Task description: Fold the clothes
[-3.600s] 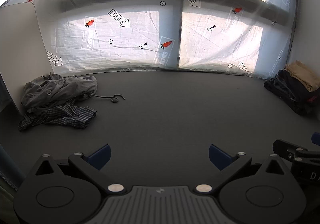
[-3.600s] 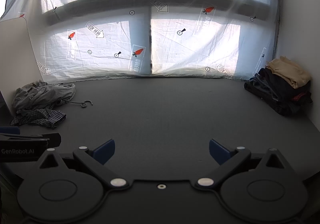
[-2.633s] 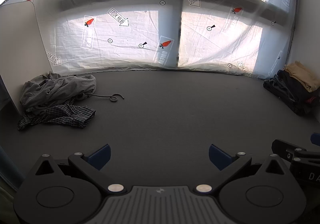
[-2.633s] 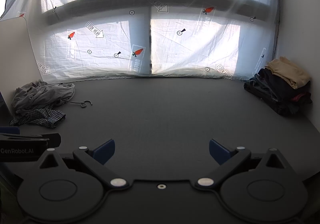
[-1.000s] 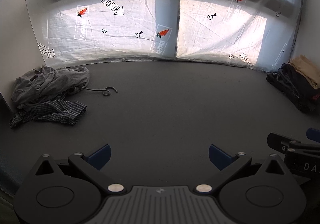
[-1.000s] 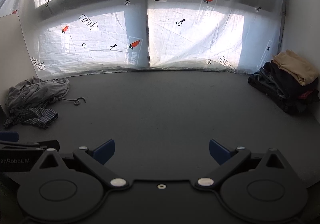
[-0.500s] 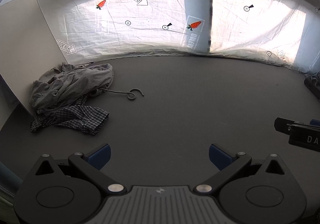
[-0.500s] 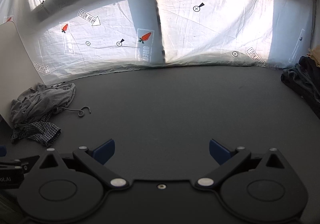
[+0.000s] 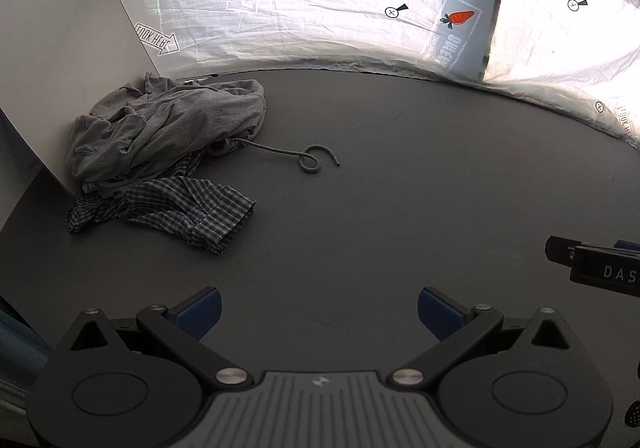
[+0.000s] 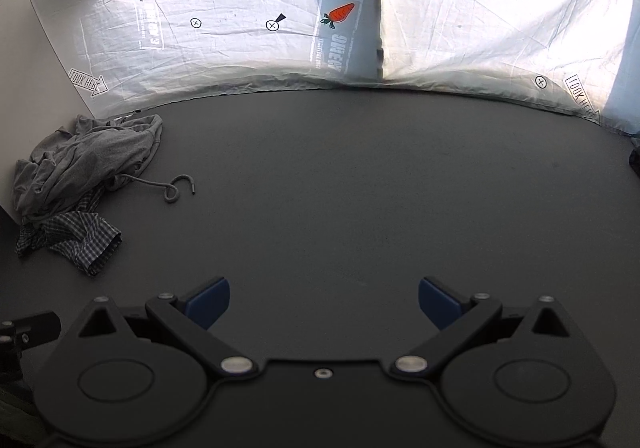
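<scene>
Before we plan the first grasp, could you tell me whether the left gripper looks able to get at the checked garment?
Probably yes: the left gripper is open, and only bare dark tabletop lies between it and the checked garment, whose near edge lies exposed.

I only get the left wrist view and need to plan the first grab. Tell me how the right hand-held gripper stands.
Observer: The right hand-held gripper is open and holds nothing.
Operator: Report what's at the far right.
Observer: A dark bundle of cloth just shows at the right edge, too cut off to identify.
Operator: Place the pile relative to that gripper.
Observer: The grey garment and checked garment lie far off to its left, not between its jaws.
</scene>
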Motion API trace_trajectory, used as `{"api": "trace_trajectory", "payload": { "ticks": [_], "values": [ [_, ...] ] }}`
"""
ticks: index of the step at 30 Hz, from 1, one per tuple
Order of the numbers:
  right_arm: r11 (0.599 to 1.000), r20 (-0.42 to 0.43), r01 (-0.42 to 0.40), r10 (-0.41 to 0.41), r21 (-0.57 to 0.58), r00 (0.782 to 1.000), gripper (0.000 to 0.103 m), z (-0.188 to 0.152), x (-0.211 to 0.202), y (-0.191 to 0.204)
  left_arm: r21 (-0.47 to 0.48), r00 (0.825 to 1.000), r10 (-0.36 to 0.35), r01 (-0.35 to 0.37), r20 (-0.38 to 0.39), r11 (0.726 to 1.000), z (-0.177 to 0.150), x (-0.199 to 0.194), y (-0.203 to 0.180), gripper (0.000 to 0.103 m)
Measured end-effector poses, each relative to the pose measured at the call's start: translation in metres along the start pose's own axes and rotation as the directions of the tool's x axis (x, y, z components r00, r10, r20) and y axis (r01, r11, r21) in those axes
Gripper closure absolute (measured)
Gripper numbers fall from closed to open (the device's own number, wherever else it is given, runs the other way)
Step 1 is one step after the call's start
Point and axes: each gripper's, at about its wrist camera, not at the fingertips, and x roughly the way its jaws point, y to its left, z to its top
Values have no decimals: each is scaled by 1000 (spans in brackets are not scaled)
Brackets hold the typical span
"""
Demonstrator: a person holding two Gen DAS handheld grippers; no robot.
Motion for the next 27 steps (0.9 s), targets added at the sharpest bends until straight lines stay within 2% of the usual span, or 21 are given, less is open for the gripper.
{"api": "trace_trajectory", "payload": {
  "ticks": [5,9,15,18,22,27],
  "values": [
    [996,-4,-1,1,-84,1000,1,27,40,43,-117,999,-42,38,-34,992,26,54,57,0],
    [982,0,1,-1,-188,1000,1,56,83,85,-212,997,15,-31,-74,977,43,105,107,0],
    [960,4,-52,55,-274,998,1,110,154,149,-388,991,51,-97,-127,917,75,182,200,0],
    [956,-3,-104,107,-275,994,2,136,191,176,-440,987,78,-132,-139,888,90,213,238,0],
    [949,-13,-196,199,-248,980,7,167,235,217,-460,979,111,-179,-170,870,103,246,271,0],
    [942,-60,-307,302,-132,951,23,191,279,263,-485,967,95,-202,-236,851,105,280,298,0]
  ]
}}
